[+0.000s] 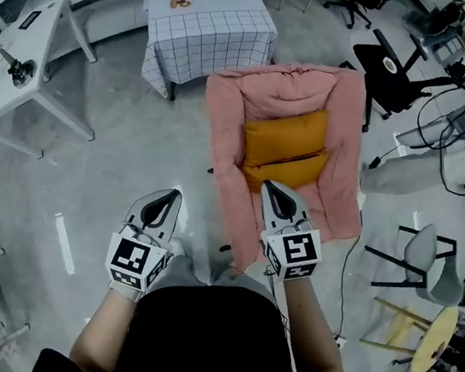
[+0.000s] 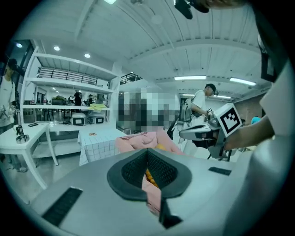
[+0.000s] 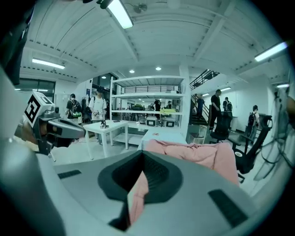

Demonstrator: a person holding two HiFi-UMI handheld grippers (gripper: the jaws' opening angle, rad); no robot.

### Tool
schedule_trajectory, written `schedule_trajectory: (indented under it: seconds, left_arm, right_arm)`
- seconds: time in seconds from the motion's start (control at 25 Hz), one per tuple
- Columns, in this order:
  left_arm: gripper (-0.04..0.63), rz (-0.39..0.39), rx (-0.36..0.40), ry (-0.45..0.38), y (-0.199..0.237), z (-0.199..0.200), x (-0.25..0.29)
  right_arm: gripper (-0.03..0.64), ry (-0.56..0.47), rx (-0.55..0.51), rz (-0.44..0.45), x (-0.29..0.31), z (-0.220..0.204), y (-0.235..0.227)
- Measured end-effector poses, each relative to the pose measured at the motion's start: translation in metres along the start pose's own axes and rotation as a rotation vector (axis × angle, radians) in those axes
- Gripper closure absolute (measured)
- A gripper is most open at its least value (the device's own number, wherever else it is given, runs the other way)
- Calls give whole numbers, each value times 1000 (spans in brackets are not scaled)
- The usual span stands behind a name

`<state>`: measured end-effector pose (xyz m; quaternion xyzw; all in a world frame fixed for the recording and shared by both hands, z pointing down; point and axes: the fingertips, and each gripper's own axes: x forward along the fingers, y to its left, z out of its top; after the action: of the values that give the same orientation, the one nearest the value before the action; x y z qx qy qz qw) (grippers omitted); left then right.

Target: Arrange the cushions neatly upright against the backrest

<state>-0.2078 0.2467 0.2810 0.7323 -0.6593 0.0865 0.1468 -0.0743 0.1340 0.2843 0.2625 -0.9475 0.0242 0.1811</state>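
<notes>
our left gripper and right gripper are closed, empty. only the head view shows the orange cushions whole on the pink chair.

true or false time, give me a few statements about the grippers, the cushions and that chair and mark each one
1. The left gripper and the right gripper are both shut and empty. True.
2. Orange cushions lie on a pink chair. True.
3. The right gripper is clamped on a cushion. False: its jaws are together with nothing between them.
4. The table beyond the chair has a plain red cloth. False: the table wears a white checked cloth.
5. The left gripper hangs above the chair seat. False: in the head view it is over the floor, left of the chair.
</notes>
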Motion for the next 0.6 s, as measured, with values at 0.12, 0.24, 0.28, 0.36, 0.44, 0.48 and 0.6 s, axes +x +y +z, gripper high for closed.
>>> schedule_trajectory:
  seconds: [0.12, 0.24, 0.28, 0.36, 0.44, 0.48, 0.6]
  left_arm:
    - [581, -14, 3, -32, 7, 19, -14]
    - [581, -39, 33, -48, 6, 28, -21]
    - [583, -48, 38, -53, 6, 30, -22]
    - [582, -60, 39, -60, 6, 33, -25]
    - [583, -65, 37, -60, 6, 34, -27]
    - [583, -68, 36, -57, 6, 33, -27]
    - [583, -77, 37, -48, 3, 33, -25]
  right_arm:
    - [607, -24, 13, -2, -5, 17, 20]
    - [607, -41, 14, -2, -10, 25, 37]
    - [607, -45, 14, -4, -12, 27, 41]
    - [607, -55, 17, -6, -15, 32, 49]
    - [607, -63, 17, -3, -17, 34, 56]
    - [607, -64, 13, 1, -18, 35, 59]
    - [607, -54, -7, 10, -19, 35, 64]
